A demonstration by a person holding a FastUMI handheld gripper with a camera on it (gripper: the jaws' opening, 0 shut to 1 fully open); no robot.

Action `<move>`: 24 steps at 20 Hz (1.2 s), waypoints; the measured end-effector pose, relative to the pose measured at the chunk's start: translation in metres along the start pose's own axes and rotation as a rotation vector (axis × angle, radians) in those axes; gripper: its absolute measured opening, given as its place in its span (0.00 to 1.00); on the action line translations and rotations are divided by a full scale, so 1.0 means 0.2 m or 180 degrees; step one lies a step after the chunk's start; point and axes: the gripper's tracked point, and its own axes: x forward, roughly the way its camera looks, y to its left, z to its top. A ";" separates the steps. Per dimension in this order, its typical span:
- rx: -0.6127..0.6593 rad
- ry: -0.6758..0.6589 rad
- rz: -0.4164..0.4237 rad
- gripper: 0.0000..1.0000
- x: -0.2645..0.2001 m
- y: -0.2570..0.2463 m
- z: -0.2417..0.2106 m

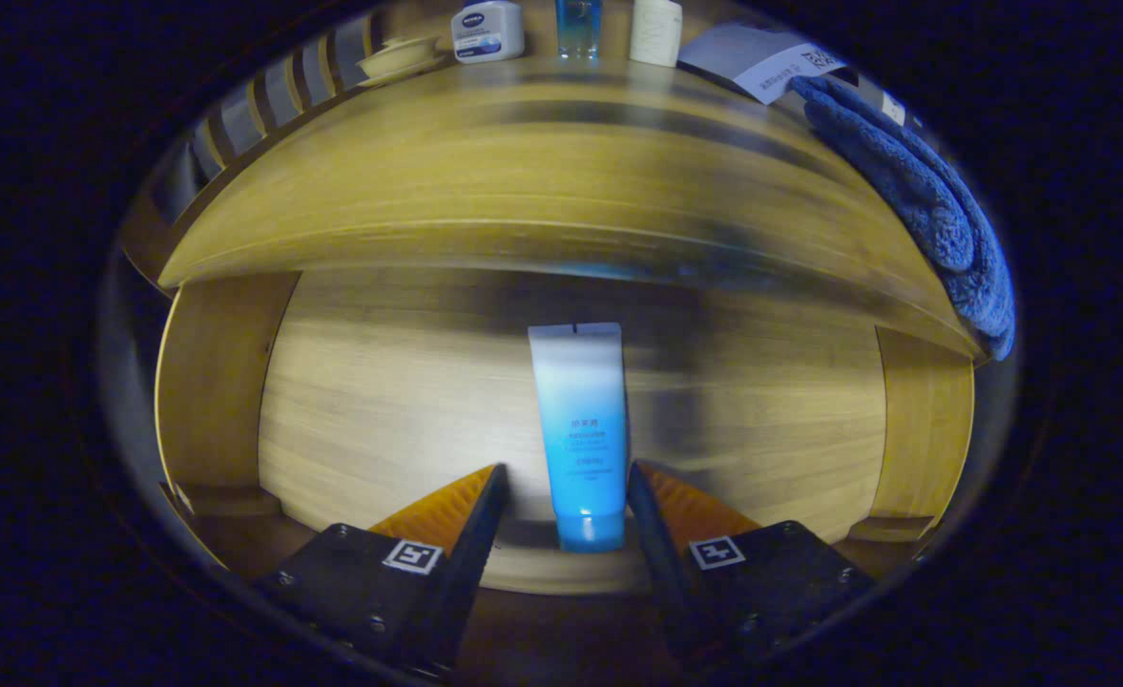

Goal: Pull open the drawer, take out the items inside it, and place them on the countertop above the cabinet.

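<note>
Tongs (pixel 566 477) open astride tube (pixel 578 429) in wooden drawer (pixel 380 401); countertop (pixel 542 181) above.

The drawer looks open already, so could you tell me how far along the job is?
Done: the drawer is pulled open under the countertop. In hand: the gripper is open, its fingers either side of the blue tube's cap end, not visibly pressing it. Left: grip the tube, lift it out and set it on the countertop.

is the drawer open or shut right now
Open: the drawer is pulled out under the countertop, its wooden floor exposed, with a blue tube lying inside between the open hand-held gripper fingers.
</note>
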 end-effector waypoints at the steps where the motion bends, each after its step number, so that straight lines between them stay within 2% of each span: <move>1: -0.0020 -0.0111 0.0011 0.79 0.00 -0.01 0.03; 2: 0.0011 -0.0247 0.0015 0.63 0.02 -0.01 0.07; 4: 0.0064 -0.0270 0.0046 0.39 0.01 -0.01 0.06; 8: 0.0237 -0.0435 0.0247 0.39 -0.04 0.01 0.10; 10: 0.0192 -0.0475 0.0242 0.39 -0.06 -0.01 0.08; 15: 0.0229 -0.0873 0.0381 0.39 -0.26 -0.02 0.14; 19: 0.0102 -0.1039 0.0469 0.39 -0.41 -0.03 0.09; 24: 0.0059 -0.1145 0.0644 0.39 -0.50 0.03 -0.02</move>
